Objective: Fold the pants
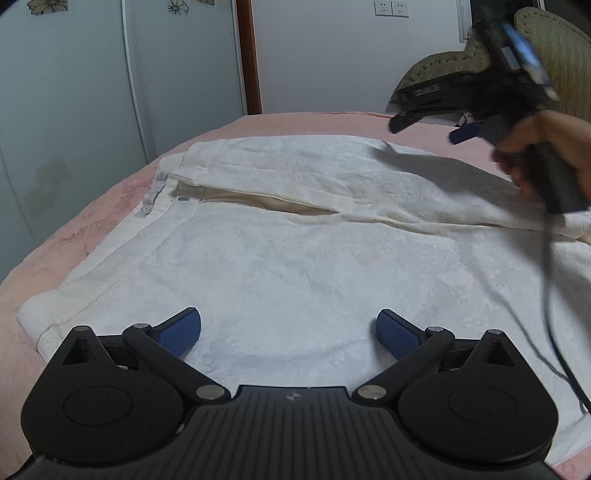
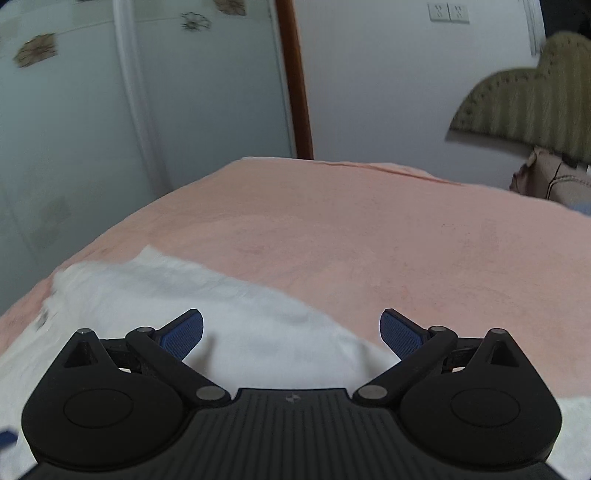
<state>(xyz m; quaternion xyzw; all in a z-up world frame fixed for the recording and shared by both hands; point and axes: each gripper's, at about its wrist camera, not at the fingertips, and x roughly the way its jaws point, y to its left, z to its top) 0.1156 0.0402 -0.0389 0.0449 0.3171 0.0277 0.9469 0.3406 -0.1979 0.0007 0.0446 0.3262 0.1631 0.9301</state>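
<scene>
White pants (image 1: 295, 236) lie spread flat on the pink bed, waistband toward the left, the two legs running to the right with a gap between them. My left gripper (image 1: 289, 334) is open and empty, low over the near leg. My right gripper (image 1: 430, 127) is open and empty, held by a hand above the far leg at the upper right. In the right wrist view the right gripper (image 2: 291, 334) is open over the far edge of the pants (image 2: 184, 295), with pink bed beyond.
The pink bedcover (image 2: 369, 240) stretches beyond the pants. Frosted wardrobe doors (image 1: 92, 92) stand at the left, a white wall with sockets (image 1: 391, 8) behind, an olive headboard (image 2: 535, 110) at the right. A black cable (image 1: 546, 280) hangs from the right gripper across the pants.
</scene>
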